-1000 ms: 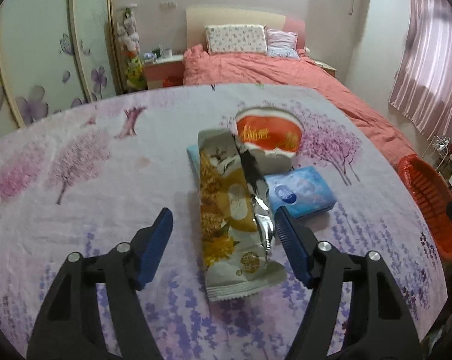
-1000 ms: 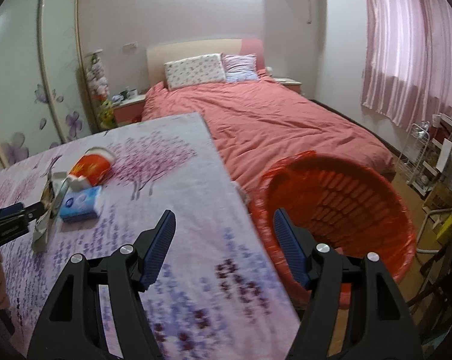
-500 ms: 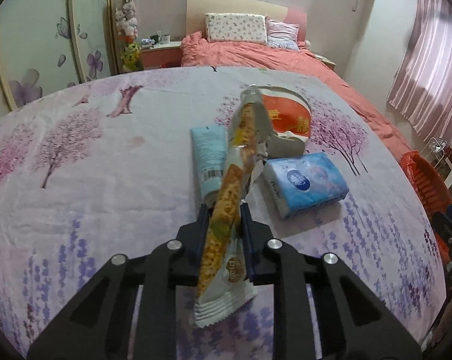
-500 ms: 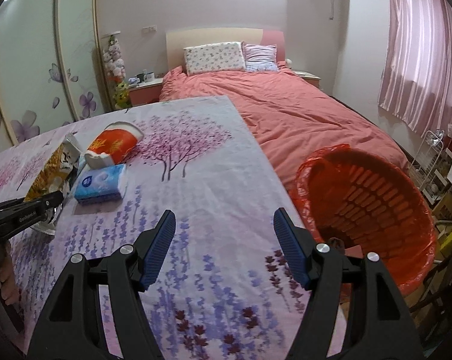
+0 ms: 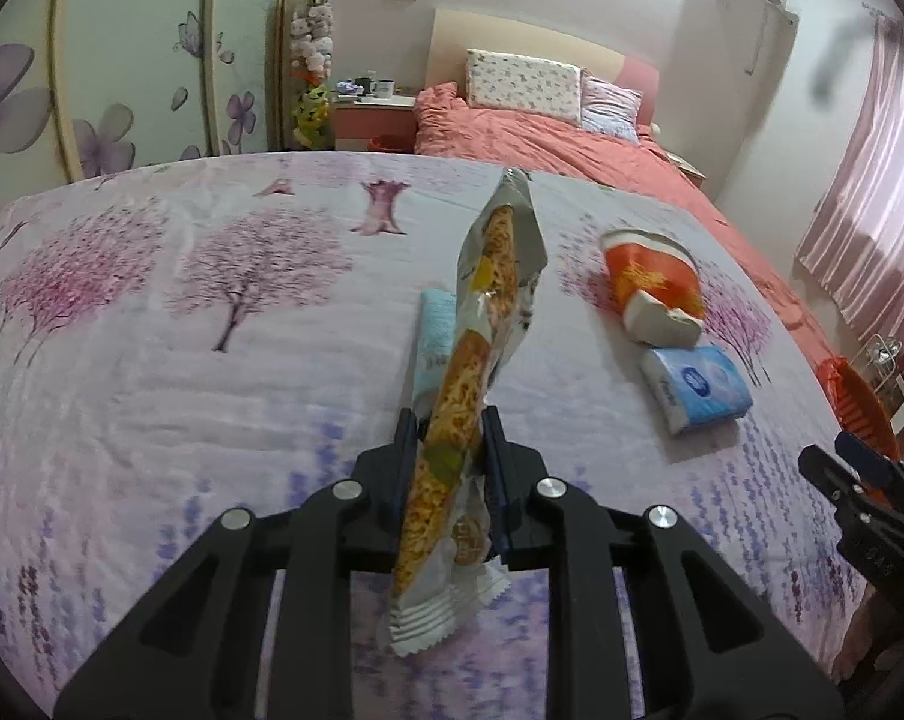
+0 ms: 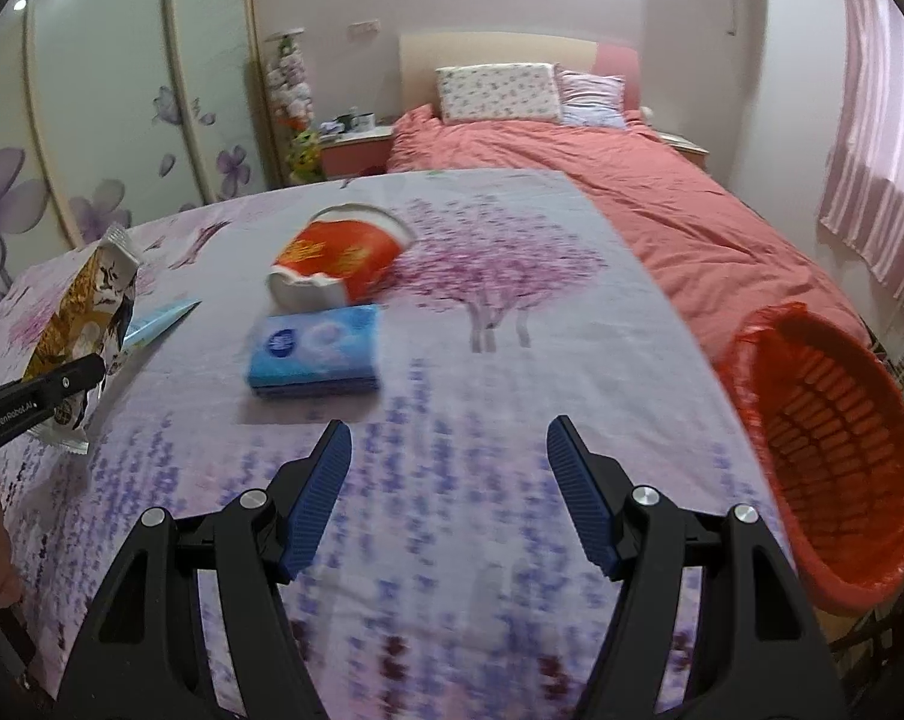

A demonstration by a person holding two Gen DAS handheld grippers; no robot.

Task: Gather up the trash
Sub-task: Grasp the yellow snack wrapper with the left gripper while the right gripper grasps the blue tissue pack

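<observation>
My left gripper (image 5: 450,450) is shut on a silver and yellow snack wrapper (image 5: 482,336) and holds it edge-up above the table; it also shows in the right wrist view (image 6: 83,324). A crushed red paper cup (image 5: 653,291) (image 6: 338,261), a blue tissue pack (image 5: 695,387) (image 6: 314,354) and a pale blue tube (image 5: 435,330) (image 6: 158,321) lie on the flowered tablecloth (image 5: 152,372). My right gripper (image 6: 449,480) is open and empty above the cloth, short of the tissue pack.
A red mesh trash basket (image 6: 830,450) stands off the table's right edge; its rim shows in the left wrist view (image 5: 854,396). A bed with a salmon cover (image 6: 602,180) lies beyond the table. Wardrobe doors (image 6: 92,120) stand at the left.
My left gripper closed on the wrapper and lifted it off the table, turning left. My right gripper swung left, from over the basket to over the table near the tissue pack.
</observation>
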